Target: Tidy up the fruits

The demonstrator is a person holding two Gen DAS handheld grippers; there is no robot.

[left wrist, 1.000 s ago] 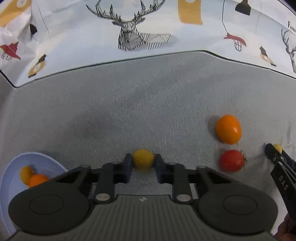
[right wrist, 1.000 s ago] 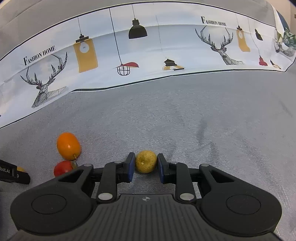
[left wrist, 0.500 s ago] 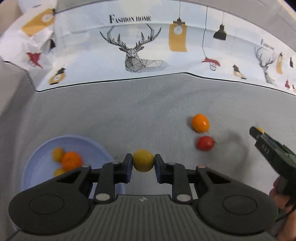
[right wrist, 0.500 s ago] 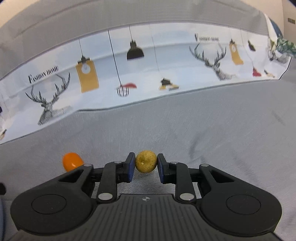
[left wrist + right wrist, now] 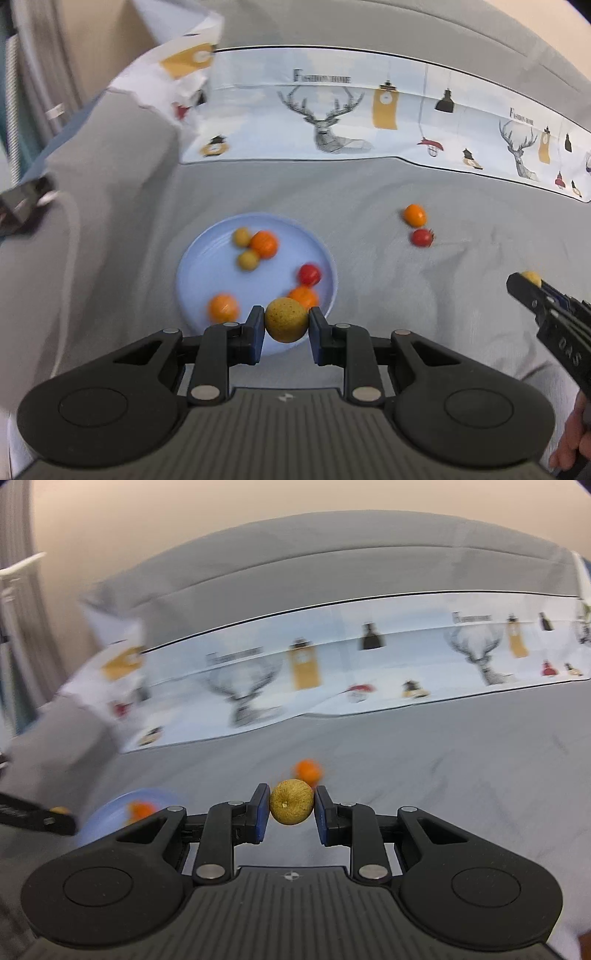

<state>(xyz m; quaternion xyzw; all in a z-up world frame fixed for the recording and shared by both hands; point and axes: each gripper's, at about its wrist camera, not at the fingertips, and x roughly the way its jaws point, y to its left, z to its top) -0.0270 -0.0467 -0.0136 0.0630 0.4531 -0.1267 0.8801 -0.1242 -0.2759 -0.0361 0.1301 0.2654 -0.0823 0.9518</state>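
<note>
My left gripper (image 5: 286,320) is shut on a small yellow fruit (image 5: 286,318) and holds it above the near rim of a light blue plate (image 5: 207,254). The plate holds several small orange, yellow and red fruits. An orange fruit (image 5: 414,215) and a red fruit (image 5: 422,237) lie on the grey cloth to the right. My right gripper (image 5: 291,802) is shut on another yellow fruit (image 5: 291,802), raised above the cloth; it also shows in the left wrist view (image 5: 532,286) at the right edge. The plate (image 5: 107,810) shows blurred at lower left in the right wrist view.
A white printed cloth with deer and lamps (image 5: 369,122) runs along the back of the grey surface (image 5: 406,295). It is crumpled and raised at the back left (image 5: 173,77). The left gripper's side (image 5: 33,816) crosses the right wrist view's left edge.
Both grippers have risen with their fruits. The left gripper has moved left, so the plate now lies fully in view ahead. The right gripper has swung left toward the plate.
</note>
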